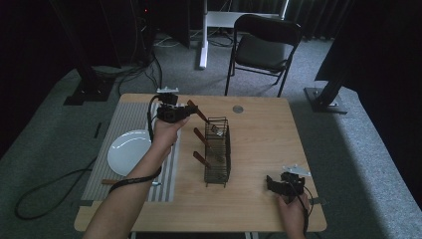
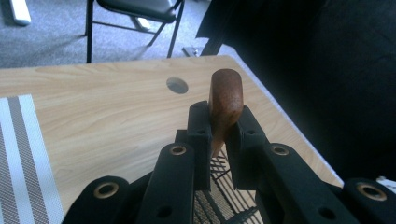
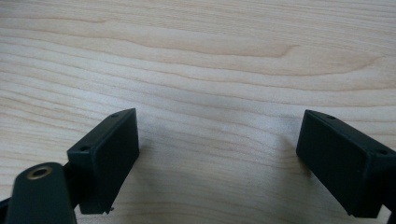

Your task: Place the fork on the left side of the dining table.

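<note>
Between your black left gripper (image 2: 219,140) jaws: a reddish-brown wooden handle (image 2: 225,105). Beneath it, a black wire basket (image 1: 217,152); beside it, a grey-and-white striped mat (image 2: 21,154) on the pale woodgrain tabletop (image 2: 116,116).

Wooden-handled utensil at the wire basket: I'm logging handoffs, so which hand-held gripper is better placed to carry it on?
Left. The left hand-held gripper is already shut on the wooden-handled utensil above the wire basket. The right hand-held gripper rests open on the table, apart from the basket.
</note>
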Motion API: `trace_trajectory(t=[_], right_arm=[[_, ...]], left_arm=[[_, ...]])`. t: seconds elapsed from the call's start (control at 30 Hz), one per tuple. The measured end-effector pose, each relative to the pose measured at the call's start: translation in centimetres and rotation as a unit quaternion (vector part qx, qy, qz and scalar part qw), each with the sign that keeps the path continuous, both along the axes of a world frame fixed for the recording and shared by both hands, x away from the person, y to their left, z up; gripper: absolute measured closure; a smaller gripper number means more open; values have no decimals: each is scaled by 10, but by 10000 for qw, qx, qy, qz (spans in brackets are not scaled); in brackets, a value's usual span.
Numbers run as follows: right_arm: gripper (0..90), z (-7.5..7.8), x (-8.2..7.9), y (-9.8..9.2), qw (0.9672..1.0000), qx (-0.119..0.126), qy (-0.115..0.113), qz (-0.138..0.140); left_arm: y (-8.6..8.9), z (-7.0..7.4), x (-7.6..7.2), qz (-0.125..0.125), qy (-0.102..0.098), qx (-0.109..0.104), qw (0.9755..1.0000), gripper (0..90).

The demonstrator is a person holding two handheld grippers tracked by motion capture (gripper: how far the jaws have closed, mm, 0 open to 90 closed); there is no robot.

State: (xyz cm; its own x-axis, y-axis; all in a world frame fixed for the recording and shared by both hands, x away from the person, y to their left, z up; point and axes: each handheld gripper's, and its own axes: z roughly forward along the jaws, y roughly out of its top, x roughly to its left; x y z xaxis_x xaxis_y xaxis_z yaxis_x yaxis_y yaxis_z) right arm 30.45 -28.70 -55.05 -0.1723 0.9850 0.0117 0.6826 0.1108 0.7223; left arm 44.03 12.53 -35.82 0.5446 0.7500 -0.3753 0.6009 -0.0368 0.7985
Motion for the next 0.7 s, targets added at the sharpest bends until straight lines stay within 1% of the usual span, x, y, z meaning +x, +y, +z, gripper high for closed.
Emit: trace_trajectory(t=[0.1, 0.27, 0.37, 0.4, 0.43, 0.5, 0.53, 0.7], right_arm=[[127, 0, 0, 0, 10000, -1, 1, -3], [127, 0, 0, 0, 10000, -6, -5, 2], [127, 0, 0, 0, 10000, -6, -4, 0], [127, 0, 0, 0, 10000, -6, -4, -1], [127, 0, 0, 0, 10000, -5, -4, -1], [127, 0, 0, 0, 10000, -6, -4, 0], [127, 0, 0, 0, 10000, -6, -4, -1], [127, 0, 0, 0, 10000, -6, -4, 0]], left_arm=[[6, 10, -4, 22, -54, -131, 9999, 805], [16, 28, -10, 27, -188, -173, 9997, 805], [25, 38, -15, 63, -276, -250, 9993, 805], [28, 42, -16, 109, -318, -256, 9991, 805], [31, 44, -17, 106, -339, -260, 9990, 805], [34, 47, -18, 129, -365, -269, 9989, 805], [42, 51, -20, 176, -374, -311, 9987, 805], [59, 59, -22, 357, -445, -340, 9978, 805]])
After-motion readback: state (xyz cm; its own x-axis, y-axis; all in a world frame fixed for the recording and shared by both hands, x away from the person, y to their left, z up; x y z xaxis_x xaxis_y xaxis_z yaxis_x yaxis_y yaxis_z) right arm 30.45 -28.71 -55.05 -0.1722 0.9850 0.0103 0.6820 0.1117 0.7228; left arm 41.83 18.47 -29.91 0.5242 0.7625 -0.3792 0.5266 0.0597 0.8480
